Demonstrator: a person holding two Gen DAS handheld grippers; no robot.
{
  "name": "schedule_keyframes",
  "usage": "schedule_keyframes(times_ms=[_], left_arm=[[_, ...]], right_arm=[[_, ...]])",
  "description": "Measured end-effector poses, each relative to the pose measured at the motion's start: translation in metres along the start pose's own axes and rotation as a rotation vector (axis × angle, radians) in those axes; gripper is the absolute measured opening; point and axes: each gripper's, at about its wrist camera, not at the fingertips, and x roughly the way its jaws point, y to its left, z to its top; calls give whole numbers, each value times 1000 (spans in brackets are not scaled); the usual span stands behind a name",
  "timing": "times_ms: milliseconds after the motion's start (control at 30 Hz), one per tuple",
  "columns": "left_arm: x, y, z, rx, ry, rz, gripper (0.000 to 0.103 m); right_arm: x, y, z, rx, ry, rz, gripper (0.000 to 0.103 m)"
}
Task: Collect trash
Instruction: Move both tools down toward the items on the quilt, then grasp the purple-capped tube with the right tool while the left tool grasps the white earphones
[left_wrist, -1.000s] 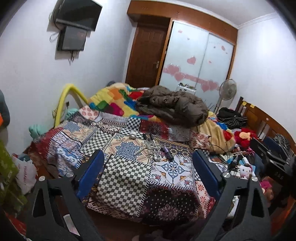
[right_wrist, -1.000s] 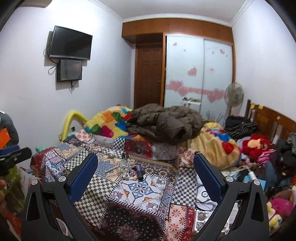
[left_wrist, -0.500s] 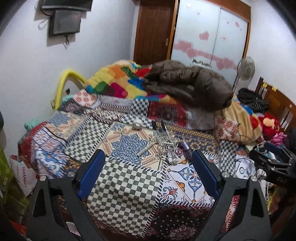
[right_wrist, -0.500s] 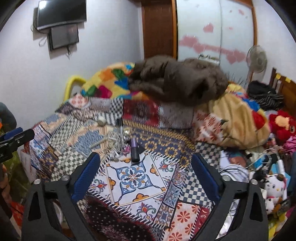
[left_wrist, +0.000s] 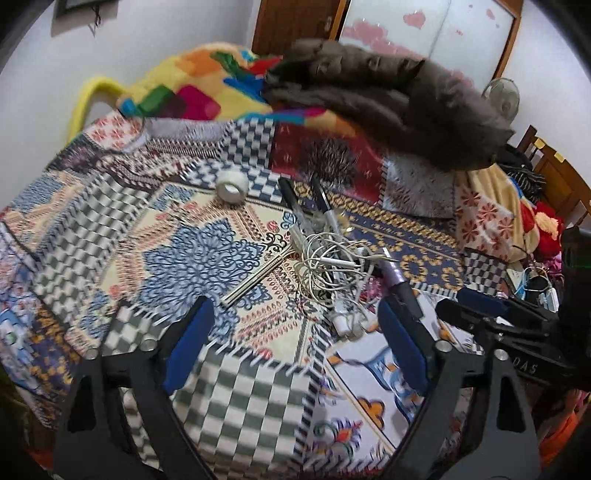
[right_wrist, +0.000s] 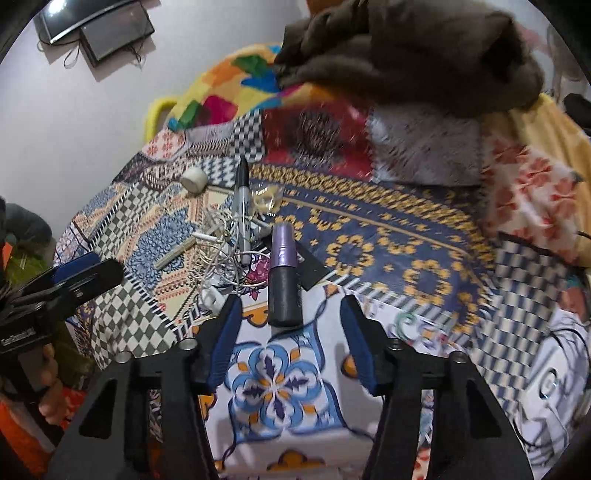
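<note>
Lying straight ahead of the right tool (right_wrist: 288, 325), the purple-and-black tube (right_wrist: 282, 275) rests on the patchwork bedspread (right_wrist: 388, 240) with its long axis running away from the tool, black end nearest and purple end pointing up the bed. That black end sits just beyond the 2 blue pads, roughly centred on the gap, so the tube lines up along the fingers, not across them. The right tool's jaws have just been closing to about half their spread, yet nothing is between them and the pads touch nothing: released, not grasping. To my eye a straight push forward and down would bring the pads to either side of the black end, and the closing direction already crosses the tube's width, which suits a pinch.

In the left wrist view the left tool (left_wrist: 295, 332) is spread wide and empty, its jaws having narrowed only slightly. It faces the tangle of white cables (left_wrist: 328, 269), with the tube (left_wrist: 397, 280) off behind its right finger. The right hand is therefore the nearer and better aligned. A black marker (right_wrist: 242, 206) and a small white roll (right_wrist: 194, 180) lie farther up the bedspread, clear of the tube
</note>
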Motion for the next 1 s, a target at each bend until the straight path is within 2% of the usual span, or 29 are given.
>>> schedule_keyframes(times_ms=[67,167,200,233,367,467,533,600,1000], left_arm=[[17,0,4,-3,19,0,83],[42,3,8,-38,43,-41,68],[48,3,9,-47,50,-57,58],[53,3,9,-55,59,-69,53],[74,3,11,-93,89,-126,42],[81,2,12,-102,98,-158,29],[83,3,12,-110,103,-172,11],[81,3,13,-115,95,-176,5],[20,-13,15,0,25,-152,4]], right_arm=[[14,-1,4,-9,17,5,44],[28,2,6,-25,32,21,39],[32,2,7,-29,36,23,36],[36,3,9,-35,42,23,33],[46,1,11,-44,55,27,28],[49,3,12,-52,52,19,24],[49,4,11,-69,47,12,24],[49,5,10,-76,44,4,24],[23,5,-1,-54,22,-17,24]])
